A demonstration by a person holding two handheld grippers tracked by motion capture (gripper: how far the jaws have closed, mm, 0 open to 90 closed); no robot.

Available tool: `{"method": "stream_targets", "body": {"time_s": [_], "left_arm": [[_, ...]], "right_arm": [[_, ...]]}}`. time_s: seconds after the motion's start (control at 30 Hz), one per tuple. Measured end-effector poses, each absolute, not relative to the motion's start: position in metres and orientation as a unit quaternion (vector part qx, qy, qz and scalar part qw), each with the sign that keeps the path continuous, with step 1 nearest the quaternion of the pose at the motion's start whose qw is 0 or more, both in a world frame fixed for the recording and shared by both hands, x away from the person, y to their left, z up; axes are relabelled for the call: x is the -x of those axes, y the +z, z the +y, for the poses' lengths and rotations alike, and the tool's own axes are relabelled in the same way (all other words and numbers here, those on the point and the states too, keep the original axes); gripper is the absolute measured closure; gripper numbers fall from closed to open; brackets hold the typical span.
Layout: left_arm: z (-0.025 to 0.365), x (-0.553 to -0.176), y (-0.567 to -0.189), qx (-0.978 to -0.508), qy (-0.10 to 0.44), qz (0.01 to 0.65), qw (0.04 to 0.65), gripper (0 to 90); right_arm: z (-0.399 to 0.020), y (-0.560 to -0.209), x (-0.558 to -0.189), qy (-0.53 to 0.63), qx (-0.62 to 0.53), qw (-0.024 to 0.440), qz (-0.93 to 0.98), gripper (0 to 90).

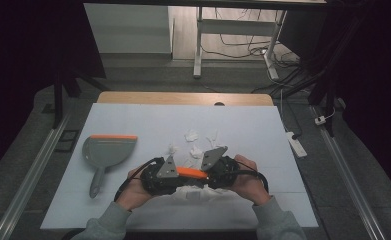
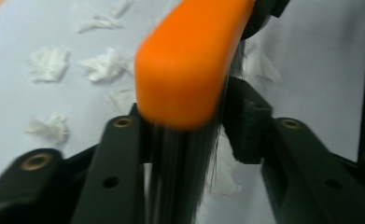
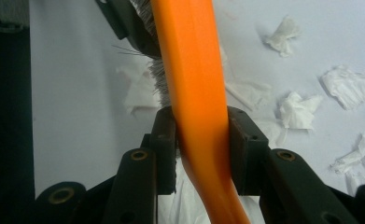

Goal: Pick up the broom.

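A pale sheet covers the table, with paper scraps strewn across it and a dustpan at the left. The right gripper is clamped on an orange brush – the left gripper has its jaws apart around the bristle end.

Paper scraps ahead, dustpan left, table right free

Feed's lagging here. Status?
Right tool clamped on orange brush. Left tool loose around its bristle end. Paper scraps ahead, dustpan left.
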State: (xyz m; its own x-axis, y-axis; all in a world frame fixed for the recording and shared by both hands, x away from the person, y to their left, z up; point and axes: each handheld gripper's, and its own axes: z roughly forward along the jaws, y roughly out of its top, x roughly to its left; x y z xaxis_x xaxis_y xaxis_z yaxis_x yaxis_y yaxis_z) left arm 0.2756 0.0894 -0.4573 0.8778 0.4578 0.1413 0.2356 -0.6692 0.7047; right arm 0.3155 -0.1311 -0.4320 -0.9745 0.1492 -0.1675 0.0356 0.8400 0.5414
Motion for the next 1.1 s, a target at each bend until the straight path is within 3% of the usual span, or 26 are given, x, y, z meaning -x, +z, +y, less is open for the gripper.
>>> {"method": "stream_targets", "body": {"time_s": [0.23,0.57,0.77,1.1], "left_arm": [[0.111,-0.270,-0.453,-0.876,0.186,0.235,0.379,42.3],[0.168,-0.257,-0.469,-0.853,0.212,0.328,0.346,33.9],[0.195,-0.258,-0.478,-0.833,0.212,0.379,0.343,31.7],[0.220,-0.253,-0.495,-0.821,0.194,0.412,0.344,31.6]], "right_arm": [[-0.142,-0.428,-0.322,0.305,-0.086,0.106,0.942,67.2],[-0.162,-0.420,-0.331,0.324,-0.136,0.136,0.926,67.3],[-0.177,-0.415,-0.338,0.337,-0.175,0.153,0.912,67.5],[-0.199,-0.418,-0.352,0.337,-0.236,0.162,0.897,67.7]]}}
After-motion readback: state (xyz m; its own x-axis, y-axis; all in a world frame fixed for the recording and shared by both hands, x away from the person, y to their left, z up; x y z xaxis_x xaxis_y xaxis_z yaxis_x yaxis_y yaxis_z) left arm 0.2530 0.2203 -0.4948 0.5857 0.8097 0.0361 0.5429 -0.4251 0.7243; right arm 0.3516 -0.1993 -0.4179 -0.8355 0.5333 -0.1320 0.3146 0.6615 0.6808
